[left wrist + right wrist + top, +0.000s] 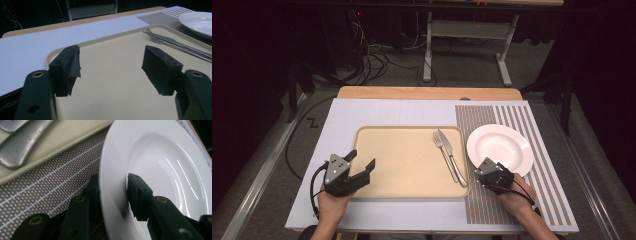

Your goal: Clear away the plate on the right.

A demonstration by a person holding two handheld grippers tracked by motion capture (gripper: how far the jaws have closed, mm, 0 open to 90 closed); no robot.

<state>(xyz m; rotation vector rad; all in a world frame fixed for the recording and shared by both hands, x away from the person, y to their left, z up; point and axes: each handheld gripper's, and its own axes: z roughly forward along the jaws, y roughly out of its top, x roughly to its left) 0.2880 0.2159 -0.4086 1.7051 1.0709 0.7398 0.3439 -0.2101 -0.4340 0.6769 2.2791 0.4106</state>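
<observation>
A white deep plate [499,145] lies on the striped placemat [522,200] at the right. My right gripper [487,166] is at its near rim. In the right gripper view the plate [162,157] has its rim between the jaws of my right gripper [112,192]: one jaw is under the rim's outer edge, the other over the inner slope. A thin shadow still separates that pad from the plate. My left gripper [363,158] hovers open over the left end of the beige tray [407,165], and in its own view the left gripper [111,62] has nothing between its jaws.
A fork [443,142] and a knife [453,162] lie side by side on the tray's right part, handles toward me, close to the plate. The tray rests on a pale board [342,120] over a wooden table. Cables and a desk frame stand beyond the far edge.
</observation>
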